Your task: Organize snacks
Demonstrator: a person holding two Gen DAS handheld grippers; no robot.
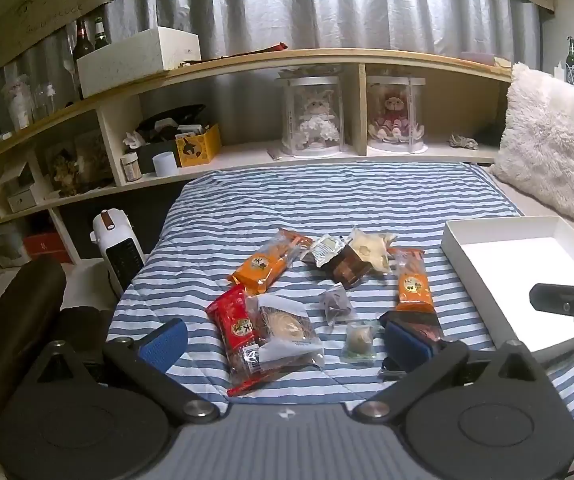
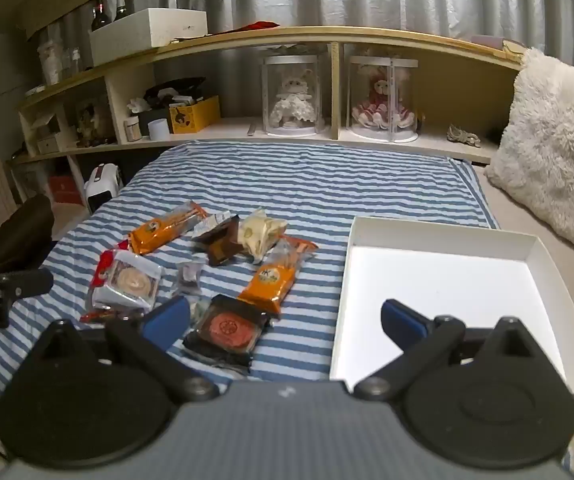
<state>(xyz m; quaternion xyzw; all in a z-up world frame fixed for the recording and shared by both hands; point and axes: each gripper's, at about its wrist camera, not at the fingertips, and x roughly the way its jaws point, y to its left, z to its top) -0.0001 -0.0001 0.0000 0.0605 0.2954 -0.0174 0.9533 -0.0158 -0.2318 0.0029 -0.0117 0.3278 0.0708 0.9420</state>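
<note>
I hold both grippers, left (image 1: 287, 340) and right (image 2: 287, 320), spread wide, grasping nothing. Snack packets (image 1: 271, 268) lie scattered on striped blanket (image 1: 327, 192), left of white box (image 2: 439, 272).

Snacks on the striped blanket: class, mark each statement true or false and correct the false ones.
1. The white box already holds snacks. False: nothing lies in it.
2. Two orange packets lie on the striped blanket. True.
3. The left gripper grips the red packet. False: its jaws are open and hold nothing.
4. The right gripper is open. True.
</note>
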